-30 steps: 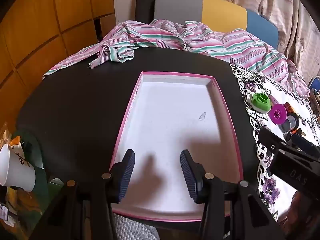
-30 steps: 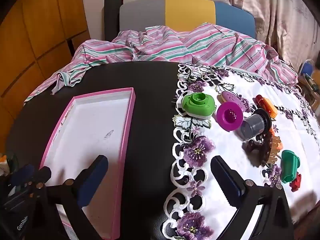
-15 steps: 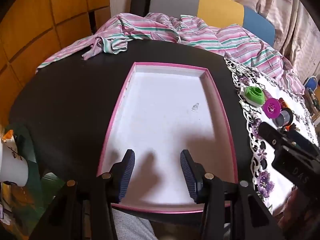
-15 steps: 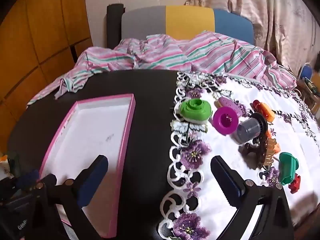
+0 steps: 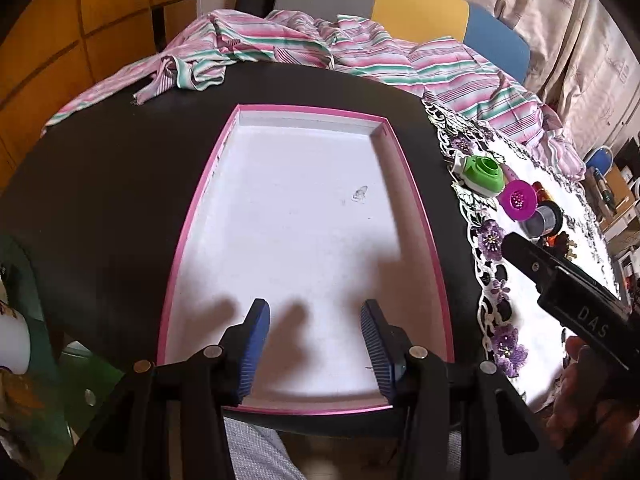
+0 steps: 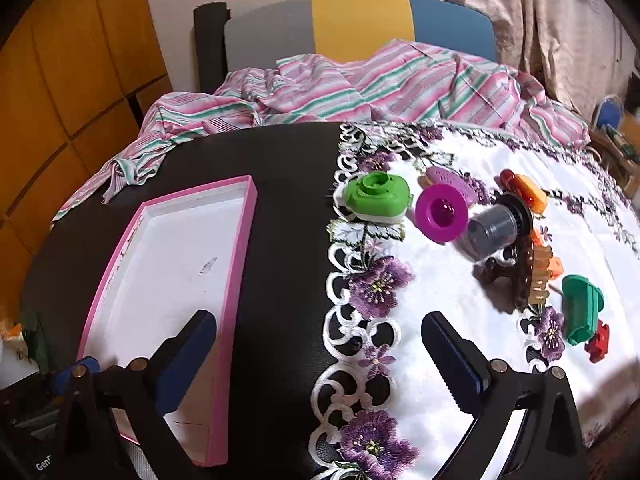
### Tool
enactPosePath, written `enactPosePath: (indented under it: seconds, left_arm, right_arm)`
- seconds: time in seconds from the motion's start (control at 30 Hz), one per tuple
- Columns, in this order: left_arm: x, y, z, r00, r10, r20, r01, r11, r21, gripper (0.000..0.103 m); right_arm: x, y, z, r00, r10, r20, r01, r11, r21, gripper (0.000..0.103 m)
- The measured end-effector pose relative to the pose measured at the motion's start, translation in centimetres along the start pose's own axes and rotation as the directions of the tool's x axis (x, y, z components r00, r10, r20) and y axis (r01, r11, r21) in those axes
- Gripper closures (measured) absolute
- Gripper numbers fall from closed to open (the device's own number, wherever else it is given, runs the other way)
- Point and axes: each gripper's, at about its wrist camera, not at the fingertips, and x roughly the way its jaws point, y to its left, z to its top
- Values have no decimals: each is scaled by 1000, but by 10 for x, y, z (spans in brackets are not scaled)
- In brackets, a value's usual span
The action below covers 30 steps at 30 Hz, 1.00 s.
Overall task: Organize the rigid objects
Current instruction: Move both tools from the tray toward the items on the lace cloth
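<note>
- Left wrist view: left tool (image 5: 314, 334), fingers apart and empty, hovers over the near end of the pink-rimmed white tray (image 5: 416, 216).
- Tray: lies on the black worktop (image 5: 120, 184), nothing in it but a small smudge on its floor.
- Right tool body (image 5: 576, 304): enters from the right edge, over the embroidered white cloth (image 5: 500, 328).
- Striped pink-and-green fabric (image 5: 360, 60): heaped at the far edge of the worktop, well apart from the tray.
- Right wrist view: right tool (image 6: 316, 360), fingers wide apart and empty, held above the seam where the cloth meets the bare worktop.
- Items to sort, all on the cloth to the right of the tray: green cap on a white base (image 6: 378, 198); magenta funnel-shaped piece (image 6: 440, 213); grey cylinder (image 6: 491, 232); brown hair claw (image 6: 520, 276); orange capsule-shaped piece (image 6: 528, 192); green cup-shaped piece on its side (image 6: 580, 308); small red piece (image 6: 598, 340).
- Judgement, stage: no item is in the tray, so the sorting looks barely begun.
- Judgement, method: the green cap sits nearest the tray and clear of its neighbours, a sound first pick; close the fingers across its flat sides, lift clear of the cloth's lace edge, and set it at the tray's far end to leave room.
- Risk: the grey cylinder lies on its side and may roll if nudged.
</note>
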Motion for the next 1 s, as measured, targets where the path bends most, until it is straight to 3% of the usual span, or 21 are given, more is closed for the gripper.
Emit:
enactPosePath:
  seconds: [0.23,0.5,0.7,0.87,1.0]
  left_arm:
    - [1,-8,0,1000,-29,1,29,999,15,55]
    - [5,-11,0,987,-158,-17,157,987,-24,55]
    - [8,-20,0,989,-148,-25,148,989,4,40]
    - [5,-23,-2,977,-214,-1,214,977,5,39]
    - [4,-30,-4,978,-208,-12,209,977,32,39]
  right_arm:
    - [2,-15,-3,1000,-6,-11,6,999,35,0]
    - [3,-35,-1,1000,-4,-13,6,996,87,0]
    - [0,-43,-1,1000,14,13,-15,993,114,0]
    - [-2,-52,1,1000,-1,19,-1,992,129,0]
    - [0,-61,0,999,-36,-10,37,991,132,0]
